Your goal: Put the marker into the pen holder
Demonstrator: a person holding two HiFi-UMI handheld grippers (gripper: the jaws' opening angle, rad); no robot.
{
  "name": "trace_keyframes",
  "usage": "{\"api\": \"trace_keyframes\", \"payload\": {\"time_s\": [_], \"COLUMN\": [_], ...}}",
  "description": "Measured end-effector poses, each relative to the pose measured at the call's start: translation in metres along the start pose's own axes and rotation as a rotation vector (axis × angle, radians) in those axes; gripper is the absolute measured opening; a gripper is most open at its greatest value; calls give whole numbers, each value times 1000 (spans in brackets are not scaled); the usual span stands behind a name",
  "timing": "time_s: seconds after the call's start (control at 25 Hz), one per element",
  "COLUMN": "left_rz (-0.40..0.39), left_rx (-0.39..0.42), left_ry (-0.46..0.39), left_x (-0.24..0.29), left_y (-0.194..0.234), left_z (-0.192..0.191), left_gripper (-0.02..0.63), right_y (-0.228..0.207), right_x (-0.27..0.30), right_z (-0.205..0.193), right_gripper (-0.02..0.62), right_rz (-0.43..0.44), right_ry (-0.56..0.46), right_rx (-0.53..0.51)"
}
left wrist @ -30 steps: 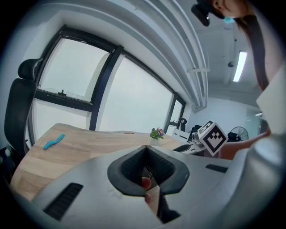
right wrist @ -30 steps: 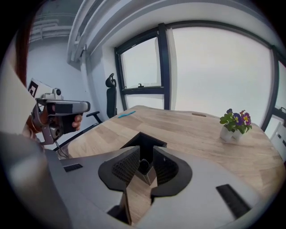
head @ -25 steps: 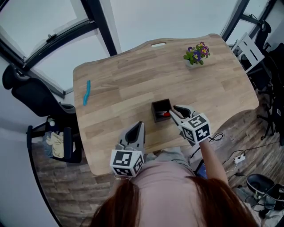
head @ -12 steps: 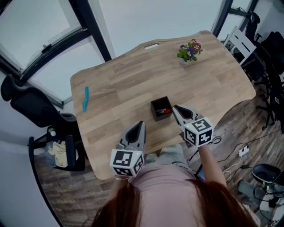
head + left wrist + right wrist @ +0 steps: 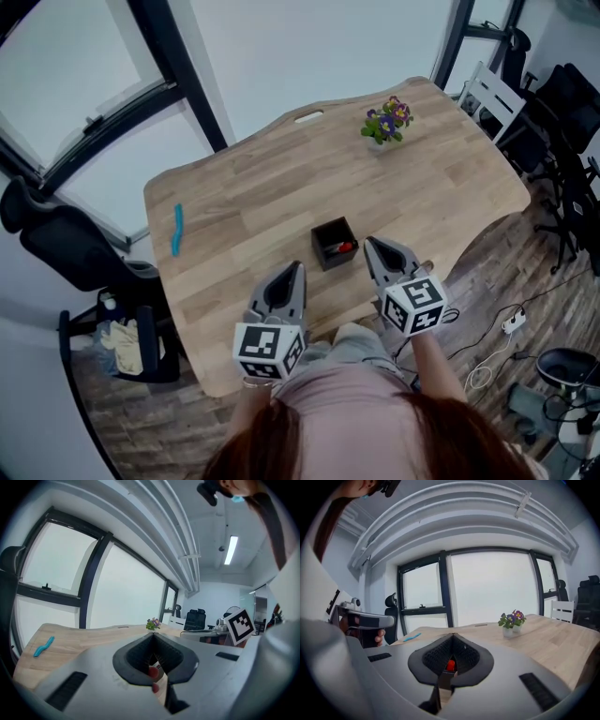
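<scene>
The black pen holder (image 5: 330, 232) stands on the wooden table (image 5: 262, 187) near its front edge. A marker with a red cap (image 5: 345, 247) sticks up inside it. My right gripper (image 5: 368, 241) is shut and empty, its tip just right of the holder and apart from it. Along its jaws (image 5: 452, 635) I see the red cap (image 5: 450, 665) and the holder (image 5: 446, 677) beyond the closed tips. My left gripper (image 5: 296, 268) is shut too, left of the holder near the table edge, with nothing held (image 5: 152, 634).
A small pot of purple and yellow flowers (image 5: 382, 124) stands at the table's far right. A blue curved object (image 5: 176, 228) lies at the far left edge. A dark office chair (image 5: 56, 234) is left of the table, more chairs at the right.
The right gripper has drawn back from the pen holder toward me and its jaws have closed. The marker stays in the holder. The left gripper has hardly moved.
</scene>
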State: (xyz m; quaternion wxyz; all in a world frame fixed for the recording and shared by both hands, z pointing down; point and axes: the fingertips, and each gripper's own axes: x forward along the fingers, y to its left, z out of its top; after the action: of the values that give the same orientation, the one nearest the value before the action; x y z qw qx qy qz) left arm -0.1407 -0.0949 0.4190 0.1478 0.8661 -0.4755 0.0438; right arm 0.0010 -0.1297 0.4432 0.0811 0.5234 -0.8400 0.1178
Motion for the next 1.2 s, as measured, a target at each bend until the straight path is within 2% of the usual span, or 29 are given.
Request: {"api": "trace_keyframes", "payload": {"time_s": [0.24,0.32,0.52,0.92,1.2], "left_rz": [37,48,73,96,120], "left_rx": [38,44,51,58,53], "left_ry": [-58,-74,-106,-156,-146], "left_x": [-4,-6,-14,-30,-37], "left_y": [0,-1,-10,-45,-65], "left_z": [23,29,38,61,57], "left_gripper": [0,0,0,1,0], "right_y": [7,8,12,-2,3], "right_x": [-14,-20,-32,-57,-78], "right_z": [25,31,38,67,76], "right_gripper": [0,0,0,0,0], "right_rz": [-46,-67,-74,-71,-42], "right_ry": [-78,-92,-108,-205,-238], "right_rx": [-197,-226,-217,-97,-147]}}
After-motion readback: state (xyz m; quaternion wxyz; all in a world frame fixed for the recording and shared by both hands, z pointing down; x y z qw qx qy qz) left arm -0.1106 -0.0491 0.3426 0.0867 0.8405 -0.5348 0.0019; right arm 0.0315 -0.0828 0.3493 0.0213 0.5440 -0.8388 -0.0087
